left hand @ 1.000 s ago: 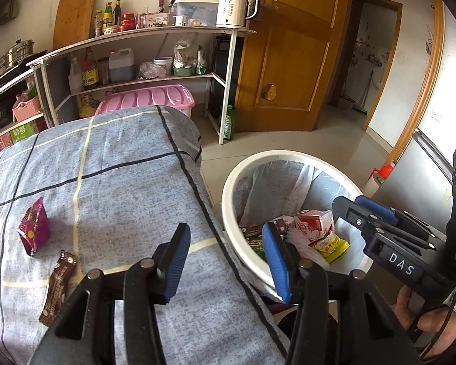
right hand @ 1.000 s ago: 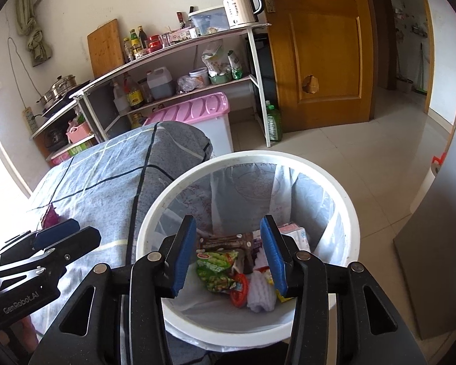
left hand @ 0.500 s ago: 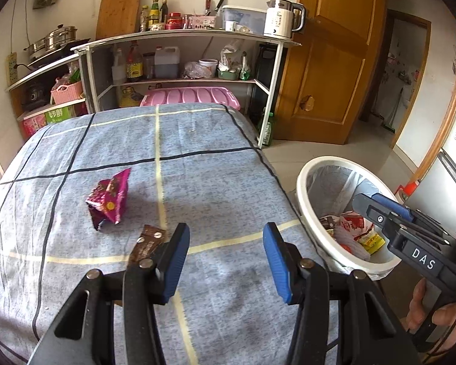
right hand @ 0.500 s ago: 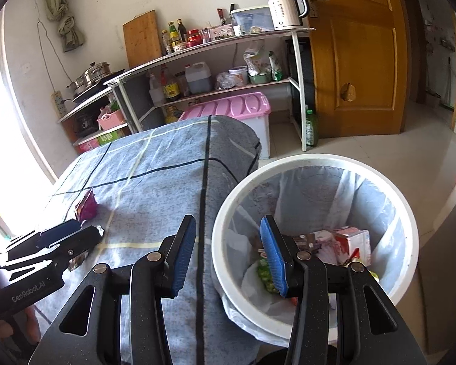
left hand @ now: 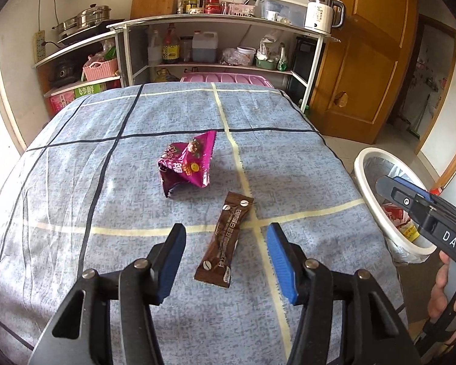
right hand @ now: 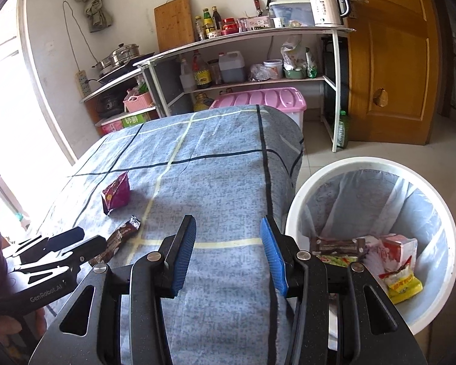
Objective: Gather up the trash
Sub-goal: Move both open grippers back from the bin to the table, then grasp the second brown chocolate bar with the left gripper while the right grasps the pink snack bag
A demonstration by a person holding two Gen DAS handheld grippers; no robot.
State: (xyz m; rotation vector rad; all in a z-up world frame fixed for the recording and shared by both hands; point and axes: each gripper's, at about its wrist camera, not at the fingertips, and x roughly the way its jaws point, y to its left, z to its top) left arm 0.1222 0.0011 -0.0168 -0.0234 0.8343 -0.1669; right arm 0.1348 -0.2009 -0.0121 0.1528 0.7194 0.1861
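A brown snack-bar wrapper (left hand: pixel 226 239) lies on the blue checked cloth (left hand: pixel 106 158), its near end between the fingers of my left gripper (left hand: pixel 226 263). The jaws are opening and the pads do not touch it. A crumpled magenta snack bag (left hand: pixel 189 162) sits just beyond it. My right gripper (right hand: pixel 228 257) hovers open and empty over the cloth's right edge, beside the white lined trash bin (right hand: pixel 447 222), which holds several wrappers and a carton. The right wrist view also shows the brown wrapper (right hand: pixel 118 240), the magenta bag (right hand: pixel 117 193) and the left gripper (right hand: pixel 73 245).
White shelves (left hand: pixel 215 22) with bottles, pots and a kettle (left hand: pixel 320 15) stand against the far wall, a pink storage box (right hand: pixel 261 102) below them. A wooden door (left hand: pixel 367 60) is at the right. A person's hand (left hand: pixel 445 292) holds the right gripper near the bin.
Both grippers swung left, away from the bin and over the cloth. The brown wrapper now lies between my left gripper's fingers, which stand wider apart. The right gripper's opening looks the same.
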